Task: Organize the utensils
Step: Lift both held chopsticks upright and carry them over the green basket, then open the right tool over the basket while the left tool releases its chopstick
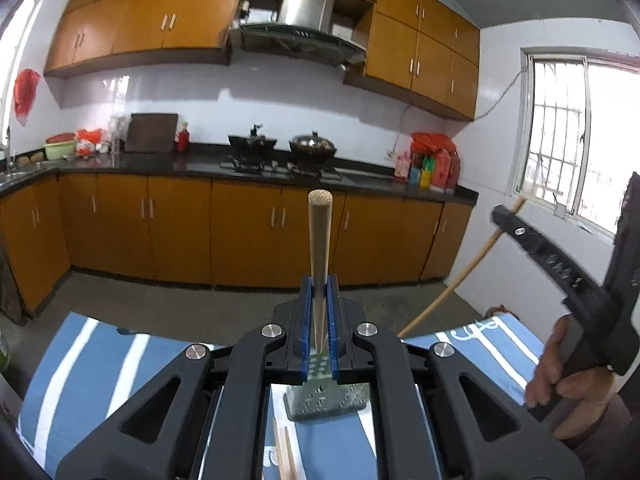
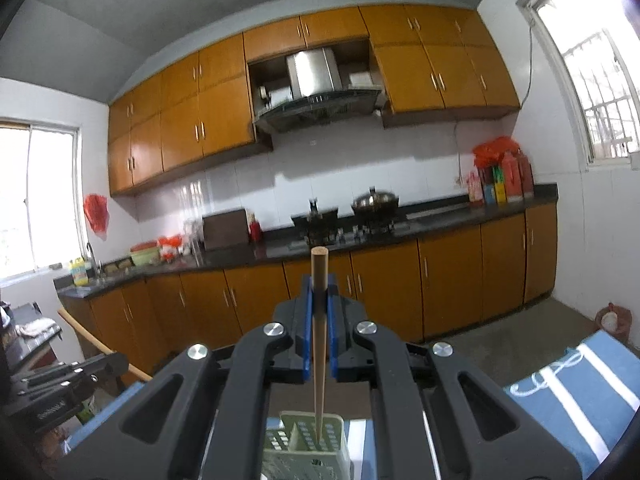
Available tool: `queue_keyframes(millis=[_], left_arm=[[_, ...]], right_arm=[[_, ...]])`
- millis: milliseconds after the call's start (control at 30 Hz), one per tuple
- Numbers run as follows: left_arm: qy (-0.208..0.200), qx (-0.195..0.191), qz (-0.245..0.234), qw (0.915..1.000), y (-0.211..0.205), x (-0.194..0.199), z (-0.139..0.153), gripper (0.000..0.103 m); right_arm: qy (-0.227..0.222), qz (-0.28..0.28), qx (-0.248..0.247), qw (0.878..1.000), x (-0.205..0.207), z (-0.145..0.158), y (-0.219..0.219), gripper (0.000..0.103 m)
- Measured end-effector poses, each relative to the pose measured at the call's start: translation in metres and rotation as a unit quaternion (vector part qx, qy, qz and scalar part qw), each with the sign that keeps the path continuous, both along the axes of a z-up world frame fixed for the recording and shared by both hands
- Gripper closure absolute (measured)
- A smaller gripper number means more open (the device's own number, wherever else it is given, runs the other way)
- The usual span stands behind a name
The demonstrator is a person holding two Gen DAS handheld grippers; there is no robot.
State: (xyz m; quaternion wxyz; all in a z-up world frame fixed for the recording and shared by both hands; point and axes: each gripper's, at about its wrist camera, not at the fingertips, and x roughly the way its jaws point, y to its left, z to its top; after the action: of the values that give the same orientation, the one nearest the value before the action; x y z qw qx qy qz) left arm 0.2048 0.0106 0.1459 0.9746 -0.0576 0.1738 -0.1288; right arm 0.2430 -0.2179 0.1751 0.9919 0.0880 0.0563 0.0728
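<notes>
Each gripper carries one wooden chopstick, and the step in hand looks like dropping both into the green perforated utensil holder [image 2: 306, 446] that stands on the blue-and-white striped tablecloth [image 1: 84, 364]. The left chopstick [image 1: 319, 248] is pinched between the blue pads of the left gripper [image 1: 319, 292], jaws narrowed right down on it, its blunt end pointing away and its thin tip reaching back toward the holder [image 1: 326, 396], seen low through the frame of the tool. The right chopstick [image 2: 319, 320] sits the same way in the right gripper [image 2: 319, 294], jaws closed tight on the stick, with the tapered tip hanging just over the holder's divided top. Two more chopsticks [image 1: 285, 456] lie loose on the cloth just beside the holder. To do this well, I judge that each stick should be tipped so its thin end points down into one compartment before the pads let go; the tip should be inside the rim first, or the stick may glance off the perforated wall and roll across the cloth. The two tools are close together, the right one held in a hand [image 1: 568, 376] at the edge of the left view, so taking turns over the opening would avoid a clash. Behind are the orange cabinets [image 2: 448, 280] and the woks on the stove [image 1: 312, 146].
</notes>
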Motion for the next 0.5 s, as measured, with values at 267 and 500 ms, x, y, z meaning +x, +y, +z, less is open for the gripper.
queue_keyframes(millis=[267, 500], left_arm=[[0.047, 0.018, -0.012, 0.9987, -0.008, 0.018, -0.029, 0.096], [0.079, 0.018, 0.000, 0.9967, -0.006, 0.026, -0.042, 0.093]], right_arm=[[0.063, 0.005, 0.003, 0.998, 0.023, -0.045, 0.008, 0.095], [0.075, 0.009, 0.003, 0.997, 0.017, -0.054, 0.009, 0.081]])
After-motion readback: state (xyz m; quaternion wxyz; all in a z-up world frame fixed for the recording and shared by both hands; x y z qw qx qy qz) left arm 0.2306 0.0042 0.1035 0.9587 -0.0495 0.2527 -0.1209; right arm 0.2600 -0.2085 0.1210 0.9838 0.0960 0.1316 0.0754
